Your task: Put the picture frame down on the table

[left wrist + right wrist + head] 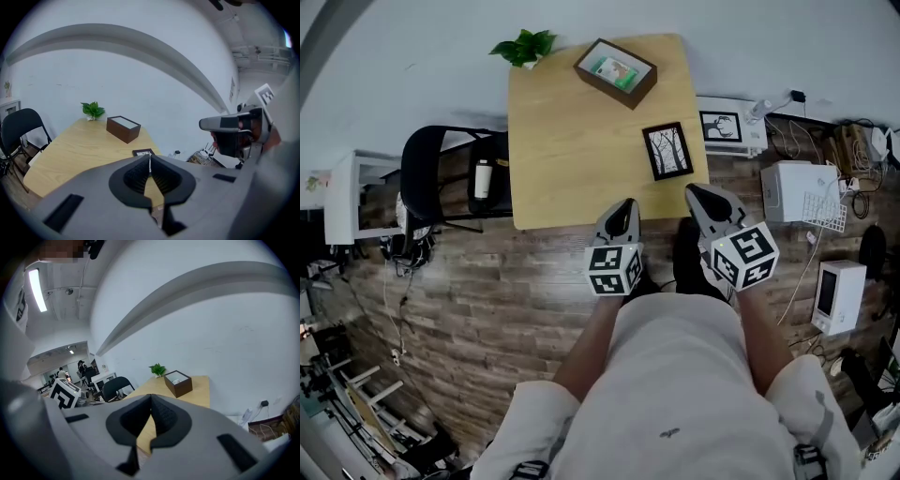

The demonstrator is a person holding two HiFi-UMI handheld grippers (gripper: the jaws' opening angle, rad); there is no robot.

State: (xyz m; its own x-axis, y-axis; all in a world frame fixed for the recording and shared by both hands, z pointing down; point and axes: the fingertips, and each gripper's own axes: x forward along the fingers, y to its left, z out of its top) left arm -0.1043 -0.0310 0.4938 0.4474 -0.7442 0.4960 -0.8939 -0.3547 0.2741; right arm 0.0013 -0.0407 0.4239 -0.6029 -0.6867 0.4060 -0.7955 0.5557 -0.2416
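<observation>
Lying flat on the wooden tabletop (572,141), the picture frame (667,150) sits close to the right edge, in the half nearer the person. It has a black border around a drawing of bare trees. Nothing touches it. Toward the far side of the tabletop stands a brown box (616,72), open at the top, well apart from the frame, and a small potted plant (525,47) sits at the far left corner.

Both tools are held close to the person's body, short of the tabletop's near edge and over the wood-plank floor (487,309). The left claw (628,204) points toward the near edge; in the left gripper view its two ridged pads meet in a line at the tips with nothing between them. The right claw (698,192) is just beside it, a little nearer the frame, and the right gripper view shows its pads pressed together and empty as well.

A black chair (441,178) stands at the left side of the tabletop with a white bottle (483,178) on its seat.
</observation>
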